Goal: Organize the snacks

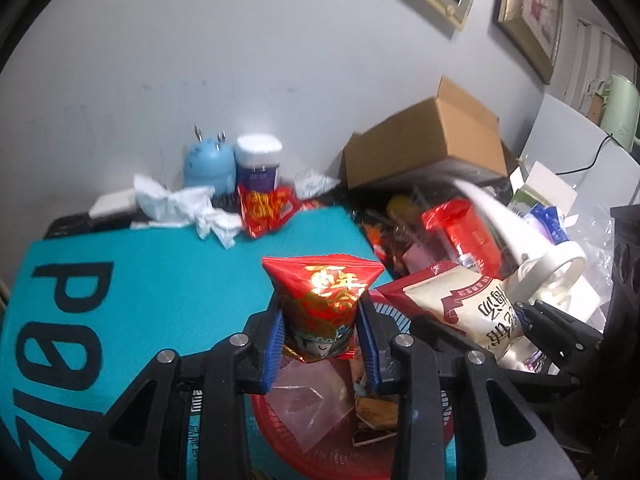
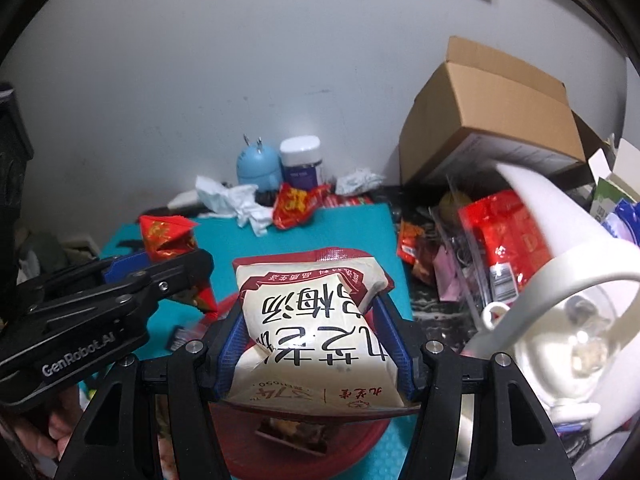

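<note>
Snacks sit in both our grippers: the left gripper (image 1: pixel 320 336) is clamped on a small red foil packet with gold print (image 1: pixel 322 300), and the right gripper (image 2: pixel 314 344) is clamped on a larger cream-and-maroon pouch with black lettering (image 2: pixel 312 332). Each packet stands with its long axis running up and away from the fingers, top edge far. Directly below both, on the near side, lies a round red plastic basket (image 1: pixel 280 432), so we judge the coming move as a short drop downward; both hands hang over it about equally. Outward, the basket rests on a teal mat (image 1: pixel 160 264). One more red-and-yellow crumpled snack bag (image 1: pixel 266 210) lies at its far edge, beside crumpled white paper (image 1: pixel 180 204). We count two held packets, one basket, and further packets piled to the right, too jumbled to count.
</note>
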The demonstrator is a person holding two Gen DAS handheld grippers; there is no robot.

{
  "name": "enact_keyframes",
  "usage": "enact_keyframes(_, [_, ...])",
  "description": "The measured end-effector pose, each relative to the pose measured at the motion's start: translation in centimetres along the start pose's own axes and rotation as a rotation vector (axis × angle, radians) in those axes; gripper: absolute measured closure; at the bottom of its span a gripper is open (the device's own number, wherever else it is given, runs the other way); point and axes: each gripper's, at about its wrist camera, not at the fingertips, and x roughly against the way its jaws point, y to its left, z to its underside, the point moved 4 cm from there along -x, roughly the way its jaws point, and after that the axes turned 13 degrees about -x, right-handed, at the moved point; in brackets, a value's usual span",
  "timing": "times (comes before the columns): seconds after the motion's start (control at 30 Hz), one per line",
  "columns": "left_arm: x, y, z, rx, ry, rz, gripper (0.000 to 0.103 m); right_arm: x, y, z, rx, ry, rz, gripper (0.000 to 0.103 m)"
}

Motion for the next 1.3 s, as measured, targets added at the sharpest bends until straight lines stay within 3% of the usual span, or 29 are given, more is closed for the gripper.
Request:
enact_keyframes(0.43, [-4.0,-0.1,2.1,0.0,0.135,0.025,0.071,-3.6,-1.1,2.3,0.003,0.107,0.062,0.042])
enact_keyframes(0.97, [-4.6,-1.0,2.2,-0.036,0.185,0.006,0.068,-1.9,-1.8,2.2,-0.001,0.083,0.112,0.03])
enact_keyframes(1.3, [-3.5,-1.1,1.9,-0.037,0.193,-0.025,0.066,-0.2,-1.7,1.9,-0.002,0.075,0.117,0.03])
